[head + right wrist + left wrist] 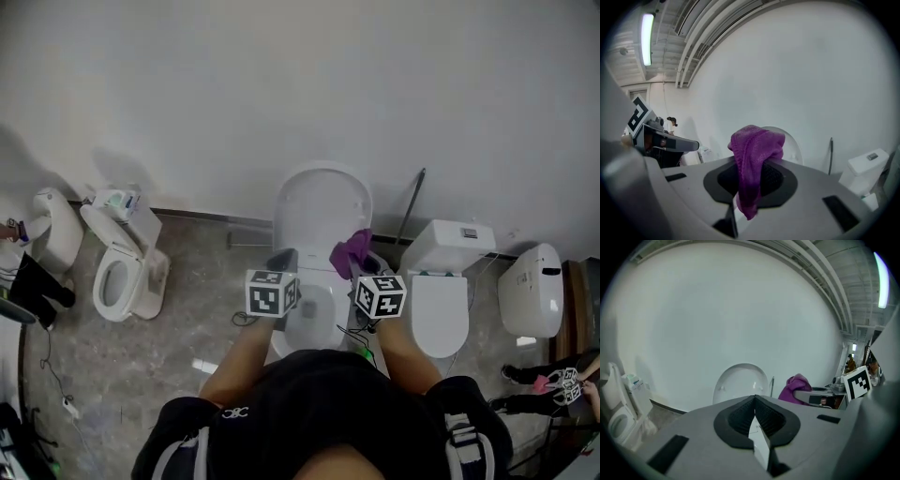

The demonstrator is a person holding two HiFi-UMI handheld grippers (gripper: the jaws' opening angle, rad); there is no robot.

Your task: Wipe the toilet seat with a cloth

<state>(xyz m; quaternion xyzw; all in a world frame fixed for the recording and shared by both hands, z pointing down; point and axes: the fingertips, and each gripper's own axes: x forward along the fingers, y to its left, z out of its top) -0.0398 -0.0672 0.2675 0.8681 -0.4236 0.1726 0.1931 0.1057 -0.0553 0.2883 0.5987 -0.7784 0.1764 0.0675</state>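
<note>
Both grippers held before the open toilet, purple cloth in the right one.
Head view: the left gripper [283, 261] and right gripper [364, 259] sit at frame centre over the toilet [315, 311], its lid [323, 211] upright; the cloth [350, 251] hangs at the right one's tip. Left gripper view: jaws pressed together, nothing between. Right gripper view: jaws pinching the cloth, which drapes over them at centre frame.
</note>
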